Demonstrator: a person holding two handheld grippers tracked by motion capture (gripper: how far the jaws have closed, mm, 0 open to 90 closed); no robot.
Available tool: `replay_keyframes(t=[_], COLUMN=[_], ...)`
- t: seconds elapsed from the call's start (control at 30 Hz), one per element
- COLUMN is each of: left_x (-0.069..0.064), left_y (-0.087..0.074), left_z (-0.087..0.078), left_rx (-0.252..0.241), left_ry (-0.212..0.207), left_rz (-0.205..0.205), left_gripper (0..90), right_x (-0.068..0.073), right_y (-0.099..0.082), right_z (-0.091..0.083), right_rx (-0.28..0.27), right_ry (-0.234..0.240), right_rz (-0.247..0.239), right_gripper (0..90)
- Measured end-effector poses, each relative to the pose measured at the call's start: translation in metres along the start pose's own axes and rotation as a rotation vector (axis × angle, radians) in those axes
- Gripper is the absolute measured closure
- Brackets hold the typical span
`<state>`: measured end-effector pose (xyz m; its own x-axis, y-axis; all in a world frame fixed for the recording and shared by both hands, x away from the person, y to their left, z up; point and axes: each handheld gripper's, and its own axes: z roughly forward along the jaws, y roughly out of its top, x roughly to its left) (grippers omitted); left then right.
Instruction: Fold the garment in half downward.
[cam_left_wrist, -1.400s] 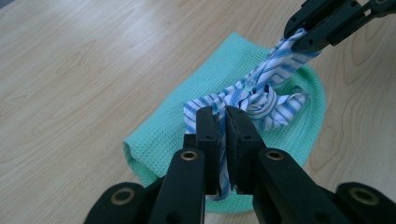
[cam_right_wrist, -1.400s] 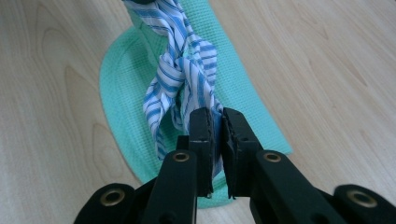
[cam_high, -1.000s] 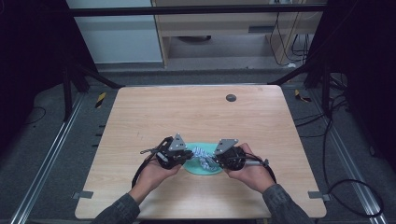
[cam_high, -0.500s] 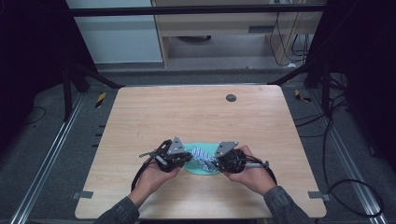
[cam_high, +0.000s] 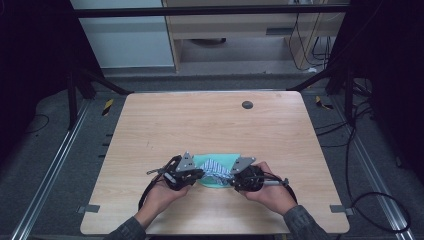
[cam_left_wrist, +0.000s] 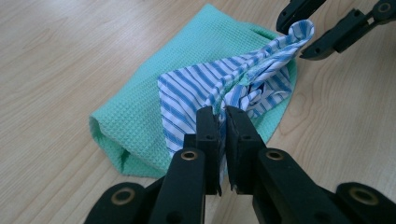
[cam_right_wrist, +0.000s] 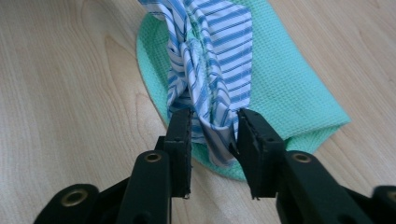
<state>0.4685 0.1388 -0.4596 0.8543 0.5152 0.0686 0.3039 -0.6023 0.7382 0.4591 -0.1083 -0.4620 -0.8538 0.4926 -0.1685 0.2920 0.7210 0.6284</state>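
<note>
Wooden table (cam_high: 150, 130) carries two cloths: one green waffle-weave cloth (cam_left_wrist: 154, 93) lying flat near your edge, and one blue-and-white striped cloth (cam_left_wrist: 205, 88) bunched on top of it. You hold two grippers, one per hand. Your left gripper (cam_left_wrist: 222, 116) has its jaws pinched tight on a fold of the striped cloth, with only the fabric between them. Your right gripper (cam_right_wrist: 212, 126) has just been opening its jaws; they now stand partly apart with the other end of the striped cloth sitting loose between them, the pads no longer pressing it. One dark round spot (cam_high: 247, 104) sits on the table's far side, well apart from the cloths.
</note>
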Motion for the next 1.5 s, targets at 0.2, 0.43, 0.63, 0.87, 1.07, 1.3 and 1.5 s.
replay_keyframes(t=[0.2, 0.43, 0.63, 0.87, 1.07, 1.3, 1.5], left_x=[-0.004, -0.006, -0.009, -0.011, -0.013, -0.022, -0.025], left_y=[-0.001, -0.004, -0.014, -0.019, -0.024, -0.036, -0.037], left_z=[0.000, -0.001, -0.004, -0.001, -0.003, 0.002, 0.004], left_rx=[-0.010, -0.030, -0.050, -0.045, -0.038, 0.030, 0.060], left_ry=[-0.005, 0.007, 0.030, -0.005, -0.019, -0.060, -0.060], left_rz=[0.011, 0.010, 0.001, 0.019, 0.040, 0.092, 0.107], left_gripper=[84.4, 69.9, 49.6, 65.3, 84.6, 86.2, 86.5], right_x=[0.003, 0.003, 0.002, 0.005, 0.011, 0.020, 0.024], right_y=[0.002, 0.002, 0.001, -0.001, -0.008, -0.018, -0.021], right_z=[-0.002, -0.002, -0.007, -0.008, -0.006, -0.003, -0.001], right_rx=[-0.012, -0.006, -0.011, -0.016, -0.021, 0.006, 0.026], right_ry=[-0.001, 0.007, 0.006, 0.003, 0.015, 0.051, 0.062], right_rz=[0.000, -0.021, -0.023, -0.028, -0.033, -0.064, -0.095], right_gripper=[65.7, 82.5, 83.6, 82.1, 85.5, 87.2, 87.5])
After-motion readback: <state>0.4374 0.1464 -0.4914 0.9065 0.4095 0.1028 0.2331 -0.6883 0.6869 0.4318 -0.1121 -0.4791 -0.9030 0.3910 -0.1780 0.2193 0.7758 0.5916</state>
